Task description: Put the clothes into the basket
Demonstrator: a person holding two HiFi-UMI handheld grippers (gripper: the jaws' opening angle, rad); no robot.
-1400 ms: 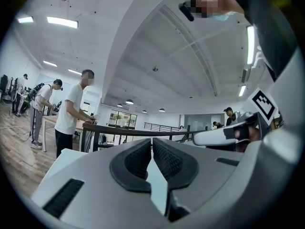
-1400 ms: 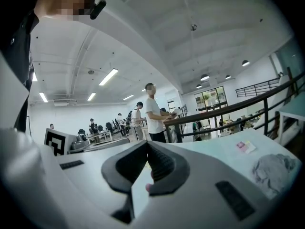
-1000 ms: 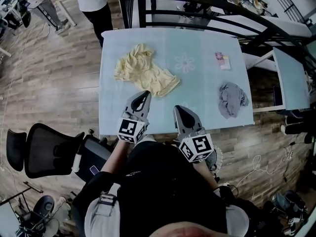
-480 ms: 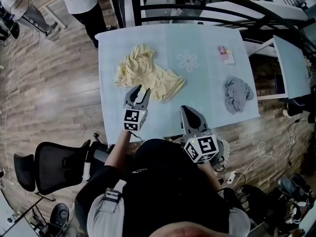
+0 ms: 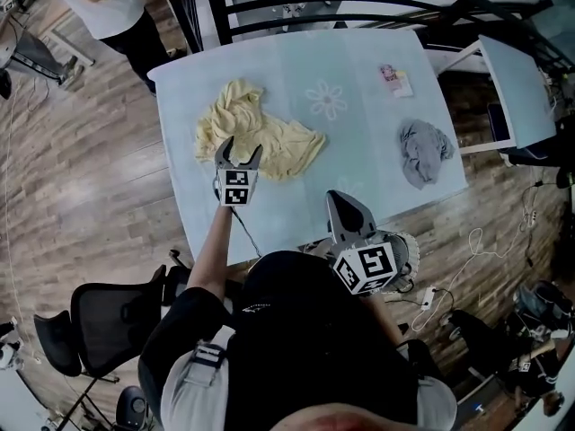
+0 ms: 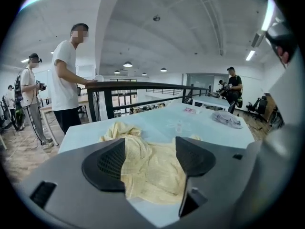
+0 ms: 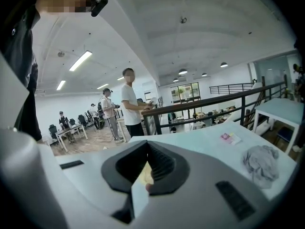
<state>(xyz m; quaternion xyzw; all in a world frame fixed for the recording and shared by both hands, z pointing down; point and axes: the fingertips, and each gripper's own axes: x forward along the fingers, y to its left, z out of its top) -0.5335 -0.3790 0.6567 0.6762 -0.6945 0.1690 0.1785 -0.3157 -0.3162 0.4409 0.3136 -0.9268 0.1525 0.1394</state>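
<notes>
The yellow garment (image 5: 256,137) lies crumpled on the left half of the table (image 5: 359,70), short of the left edge, with bare surface to the far edge and across the middle. The grey garment (image 5: 422,151) sits well apart by the right edge, and a small card (image 5: 393,77) lies near the far right corner. The left gripper (image 5: 238,153) reaches out on a straight forearm, tilted down over the yellow garment's near hem; its jaws are opening with cloth between them, the pads not pressing. The right gripper (image 5: 344,203) hangs back over the near edge, jaws together and empty, just beside the white basket (image 5: 402,254) below that edge.
</notes>
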